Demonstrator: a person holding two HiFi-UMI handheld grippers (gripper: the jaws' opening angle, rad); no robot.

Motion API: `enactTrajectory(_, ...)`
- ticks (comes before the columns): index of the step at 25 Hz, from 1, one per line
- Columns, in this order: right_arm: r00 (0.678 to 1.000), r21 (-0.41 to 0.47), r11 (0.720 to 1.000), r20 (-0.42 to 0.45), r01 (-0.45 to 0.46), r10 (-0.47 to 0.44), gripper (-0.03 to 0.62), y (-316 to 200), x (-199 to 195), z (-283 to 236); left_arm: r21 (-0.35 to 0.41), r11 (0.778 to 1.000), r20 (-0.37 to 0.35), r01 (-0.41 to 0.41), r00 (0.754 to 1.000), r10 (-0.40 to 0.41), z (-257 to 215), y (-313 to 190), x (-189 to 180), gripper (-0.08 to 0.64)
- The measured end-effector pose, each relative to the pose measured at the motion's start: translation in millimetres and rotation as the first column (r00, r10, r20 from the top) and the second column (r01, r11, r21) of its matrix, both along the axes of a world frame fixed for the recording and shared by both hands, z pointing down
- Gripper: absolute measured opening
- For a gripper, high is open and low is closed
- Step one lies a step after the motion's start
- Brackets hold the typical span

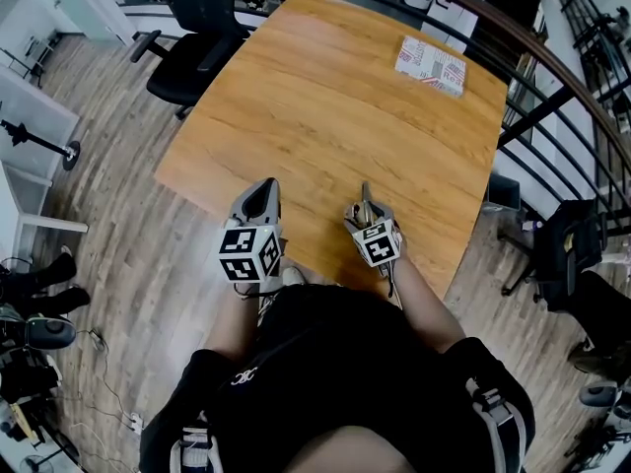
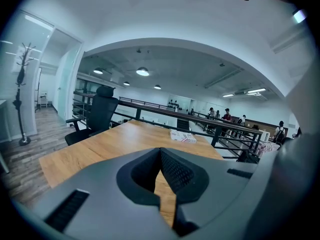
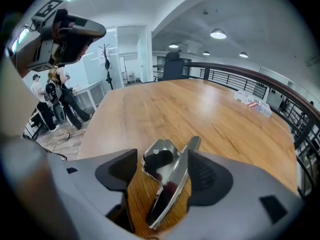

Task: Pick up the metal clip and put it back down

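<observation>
The shiny metal clip (image 3: 167,184) stands tilted between the jaws of my right gripper (image 3: 160,159). It leans against the right pad (image 3: 202,176), and bare wood shows between it and the left pad (image 3: 120,169), so the jaws are open. In the head view this right gripper (image 1: 365,203) points down at the near edge of the wooden table (image 1: 325,97), with the clip (image 1: 366,197) poking out at its tip. My left gripper (image 1: 264,193) hovers beside it at the same edge. Its pads meet at the tip (image 2: 160,151), shut on nothing.
A flat patterned box (image 1: 431,65) lies at the table's far right corner. A black office chair (image 1: 197,37) stands at the far left side, and a dark railing (image 1: 552,87) runs along the right. People stand in the far background.
</observation>
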State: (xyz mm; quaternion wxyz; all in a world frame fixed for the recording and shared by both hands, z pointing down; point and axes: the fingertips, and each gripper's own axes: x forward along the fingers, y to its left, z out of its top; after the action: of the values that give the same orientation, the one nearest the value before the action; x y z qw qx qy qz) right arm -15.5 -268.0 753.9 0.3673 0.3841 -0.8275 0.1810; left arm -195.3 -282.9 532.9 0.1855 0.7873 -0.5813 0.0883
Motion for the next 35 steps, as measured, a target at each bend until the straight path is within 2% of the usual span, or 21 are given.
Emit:
enactTrajectory(4,0.998,-0.042,0.997,0.012,-0.058,0.059,0.277,-3.4,10.6,10.2,-0.002,1.000,0.004,-0.001,1.000,0.001,-0.1,0.1,3.8,0.014)
enactTrajectory(5,0.998,-0.037,0.997,0.008,-0.063,0.063,0.262,-4.1,11.7,10.6,-0.004,1.000,0.005,-0.001,1.000,0.001,0.5,0.2,4.6,0.014)
enactTrajectory(7,0.998,-0.006,0.998,-0.013,-0.061,0.061,0.190,-7.0,12.7,8.9,-0.008,1.000,0.008,0.000,1.000,0.000,2.4,0.0,5.4,0.014)
enactTrajectory(10,0.997,0.015,0.998,-0.025,-0.067,0.067,0.170,-10.6,13.5,3.8,-0.013,1.000,0.010,0.004,1.000,-0.003,4.3,-1.2,3.6,0.014)
enactTrajectory(13,0.992,0.041,0.992,-0.024,-0.122,0.123,0.118,-16.9,22.1,-9.2,-0.014,1.000,0.010,0.004,1.000,-0.004,3.9,-3.1,3.8,0.014)
enactTrajectory(16,0.986,0.070,0.984,-0.026,-0.164,0.166,0.024,-23.7,33.6,-20.8,-0.011,1.000,0.009,-0.004,1.000,0.004,2.6,-4.8,7.6,0.014)
enactTrajectory(21,0.977,0.099,0.973,-0.017,-0.211,0.213,0.018,-31.8,44.3,-29.4,-0.009,1.000,0.007,-0.024,1.000,0.024,2.3,-9.5,14.1,0.014)
enactTrajectory(26,0.966,0.165,0.952,0.045,-0.257,0.253,0.018,-45.4,54.3,-61.8,-0.002,0.999,0.009,-0.035,0.999,0.035,0.7,-13.9,21.1,0.014)
enactTrajectory(29,0.955,0.235,0.925,0.083,-0.298,0.286,0.018,-58.0,63.5,-90.4,0.001,0.999,0.010,-0.041,0.999,0.041,0.1,-17.1,24.3,0.014)
enactTrajectory(35,0.928,0.378,0.849,0.193,-0.369,0.317,0.018,-73.0,81.1,-168.7,0.008,0.998,0.015,-0.063,0.998,0.063,-3.5,-23.3,32.5,0.014)
